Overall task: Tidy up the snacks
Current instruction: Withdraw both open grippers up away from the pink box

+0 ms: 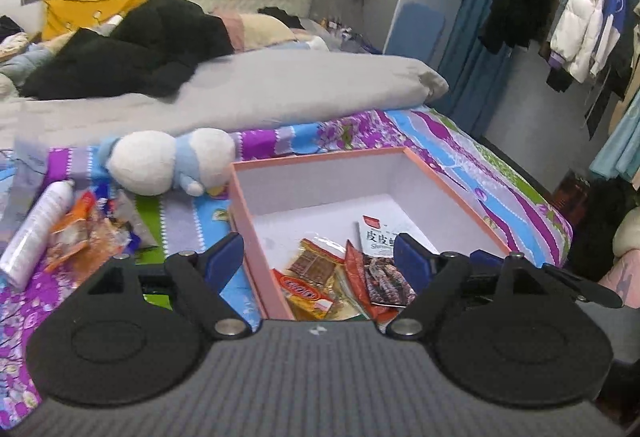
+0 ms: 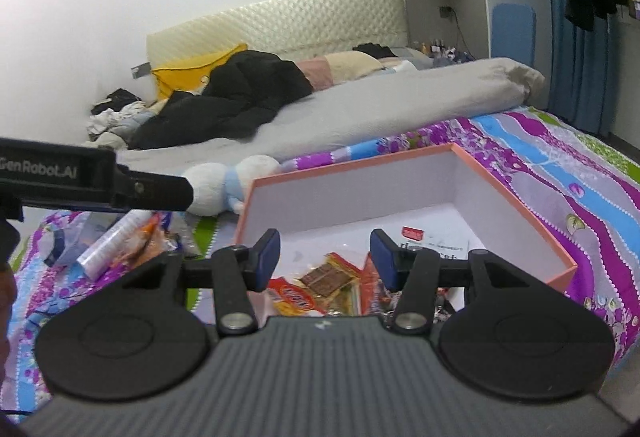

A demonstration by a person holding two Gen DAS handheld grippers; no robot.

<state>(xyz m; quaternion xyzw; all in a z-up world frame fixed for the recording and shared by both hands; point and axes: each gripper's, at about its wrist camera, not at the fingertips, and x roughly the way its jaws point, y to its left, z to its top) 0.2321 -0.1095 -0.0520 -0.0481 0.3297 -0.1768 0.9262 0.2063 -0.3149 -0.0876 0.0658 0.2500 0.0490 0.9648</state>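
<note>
Hovering, jaws wide and empty: left gripper (image 1: 318,257) over pink-rimmed cardboard box (image 1: 256,265). Remaining loose orange snack wrappers (image 1: 82,233) at ten o'clock, nearer than to half-spread, empty right gripper (image 2: 325,257).

Left claw (image 1: 318,257) jaws wide apart, empty; right claw (image 2: 324,259) jaws half apart, empty; both angled downward.

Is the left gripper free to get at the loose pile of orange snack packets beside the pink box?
Probably yes. The left gripper is open and empty, and the orange snack packets lie uncovered on the bedspread, only a white bottle alongside them.
</note>
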